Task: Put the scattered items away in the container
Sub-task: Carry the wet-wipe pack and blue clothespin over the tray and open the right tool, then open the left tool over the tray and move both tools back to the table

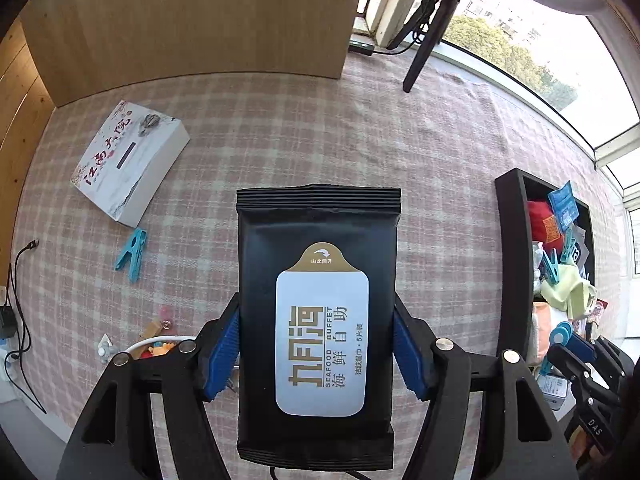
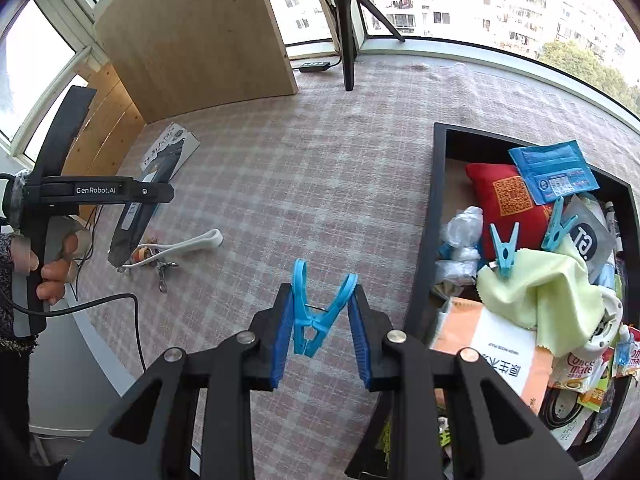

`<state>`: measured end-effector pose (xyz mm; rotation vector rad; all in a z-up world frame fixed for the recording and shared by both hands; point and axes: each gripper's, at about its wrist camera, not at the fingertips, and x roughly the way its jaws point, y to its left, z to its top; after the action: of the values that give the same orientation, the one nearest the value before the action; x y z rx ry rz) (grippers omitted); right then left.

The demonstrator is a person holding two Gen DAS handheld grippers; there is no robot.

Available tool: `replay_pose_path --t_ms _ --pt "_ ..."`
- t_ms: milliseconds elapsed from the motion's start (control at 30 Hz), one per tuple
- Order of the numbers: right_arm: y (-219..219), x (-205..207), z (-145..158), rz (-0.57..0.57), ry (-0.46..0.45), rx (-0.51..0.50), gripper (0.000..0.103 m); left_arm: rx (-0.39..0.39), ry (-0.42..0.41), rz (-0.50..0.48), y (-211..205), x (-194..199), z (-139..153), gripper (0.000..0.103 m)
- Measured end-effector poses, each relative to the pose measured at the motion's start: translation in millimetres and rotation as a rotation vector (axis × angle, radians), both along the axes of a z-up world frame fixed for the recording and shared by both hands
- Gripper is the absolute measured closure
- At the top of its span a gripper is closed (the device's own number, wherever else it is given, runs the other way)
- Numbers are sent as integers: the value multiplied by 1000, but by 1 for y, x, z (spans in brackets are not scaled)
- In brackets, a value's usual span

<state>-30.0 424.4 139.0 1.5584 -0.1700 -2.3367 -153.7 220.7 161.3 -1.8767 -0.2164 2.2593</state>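
My left gripper (image 1: 318,354) is shut on a black wet-wipe pack (image 1: 318,248) with a white label, its blue pads pressing both long sides, and the pack is lifted above the checked cloth. My right gripper (image 2: 320,320) is shut on a light blue clothespin (image 2: 316,312), held just left of the black container (image 2: 424,240). In the left wrist view the container (image 1: 516,240) stands at the right, full of cloths, packets and pegs. On the cloth lie a white printed box (image 1: 128,160), another blue clothespin (image 1: 132,254) and a small keychain pile (image 1: 156,340).
A wooden board (image 1: 192,20) stands upright at the back, with a black tripod (image 1: 428,36) beside it by the window. Cables (image 1: 20,280) trail off the table's left edge. A white strap (image 2: 188,246) lies near the keychain. A hand (image 2: 52,272) holds the left gripper.
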Motion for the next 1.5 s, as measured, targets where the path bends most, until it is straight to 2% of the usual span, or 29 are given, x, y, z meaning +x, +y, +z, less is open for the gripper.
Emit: replay_pose_path --t_ms 33,67,300,433,533,600,633,700,767,967,1133,1333,1500 --pt "17 3 6 -26 9 -1 76 23 19 -32 -14 9 -3 39" --pt "35 8 11 -52 19 2 76 36 39 -62 -1 17 1 39" --pt "168 54 37 -267 47 68 76 137 128 -273 121 37 37 38" --pt "220 78 33 -368 27 63 76 172 160 -358 184 45 49 38" --pt "240 90 29 -407 17 70 76 198 168 -393 224 51 61 38" --pt "246 94 29 -404 21 74 72 212 182 -426 247 55 67 36" --pt "248 95 30 -399 28 86 68 209 177 -435 256 55 69 30" --pt "250 101 36 -401 81 91 52 193 181 -464 270 57 72 27" --pt "253 103 41 -405 113 87 49 160 214 -472 276 59 77 27" --pt "253 97 43 -409 112 44 49 154 247 -457 262 59 81 29" --pt "231 85 44 -359 110 13 49 145 266 -394 219 58 82 32" --pt "176 60 48 -236 125 -20 49 105 266 -283 137 58 70 35" --pt "106 33 48 -101 118 -35 49 40 260 -148 40 61 54 37"
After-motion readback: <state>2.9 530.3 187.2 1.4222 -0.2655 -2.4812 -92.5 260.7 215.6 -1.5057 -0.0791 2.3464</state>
